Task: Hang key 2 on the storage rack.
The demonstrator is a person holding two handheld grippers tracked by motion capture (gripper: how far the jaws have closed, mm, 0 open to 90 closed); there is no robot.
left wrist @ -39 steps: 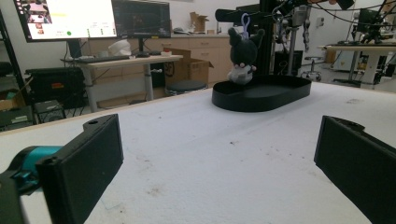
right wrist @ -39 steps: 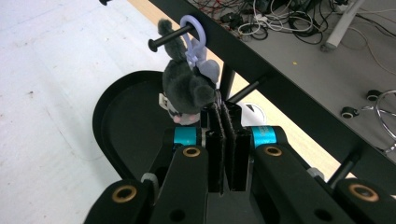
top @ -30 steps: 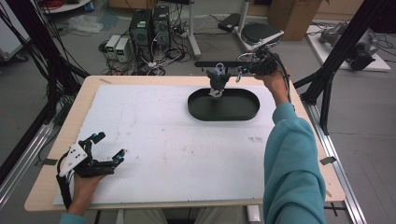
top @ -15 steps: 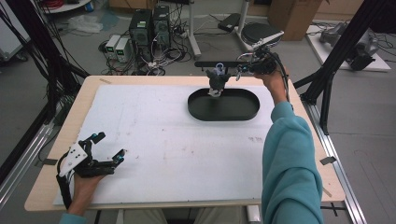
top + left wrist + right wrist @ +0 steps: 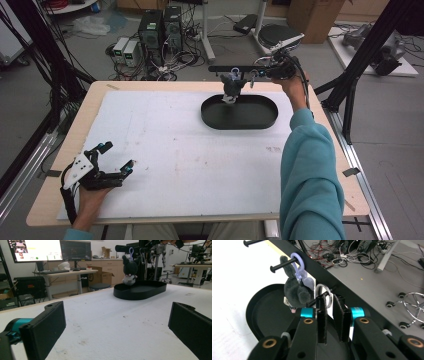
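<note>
Plush keychain hung on peg, left of right gripper; fingers narrowly parted, just opening, silver ring ahead.

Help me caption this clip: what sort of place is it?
Most likely a robotics or research lab: desktop computers and tangled cables on the floor behind the table, monitors on a desk, and a black frame around the table.

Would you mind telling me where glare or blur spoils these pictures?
Right gripper view: the white table top is washed out by glare, while the plush toy stays sharp. Left gripper view: the near jaws are soft, the black tray clearer. High view: even light, slightly soft all over.
</note>
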